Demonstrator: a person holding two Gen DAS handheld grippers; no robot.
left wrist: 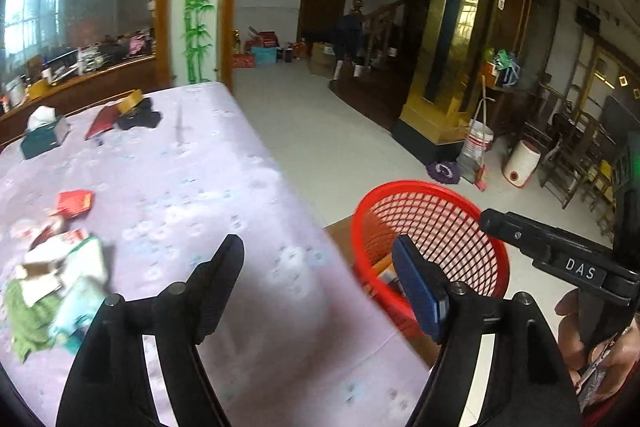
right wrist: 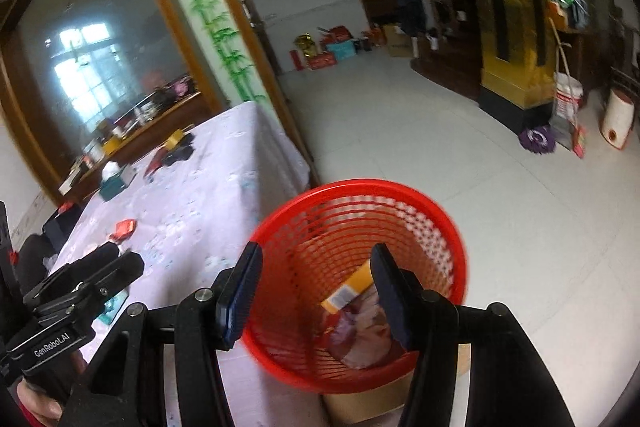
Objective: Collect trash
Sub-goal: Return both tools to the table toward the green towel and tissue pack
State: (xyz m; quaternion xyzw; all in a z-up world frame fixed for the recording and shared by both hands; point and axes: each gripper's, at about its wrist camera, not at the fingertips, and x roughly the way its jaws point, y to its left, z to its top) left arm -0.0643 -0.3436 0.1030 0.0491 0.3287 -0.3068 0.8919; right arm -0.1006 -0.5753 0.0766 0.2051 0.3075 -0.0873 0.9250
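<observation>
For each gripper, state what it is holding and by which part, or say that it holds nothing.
Nothing is held. The left gripper is open over the table edge; the right gripper is open above the red basket.

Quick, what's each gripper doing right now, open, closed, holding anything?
Left gripper: open, empty, above the table edge.
Right gripper: open, empty, over the red basket.
</observation>
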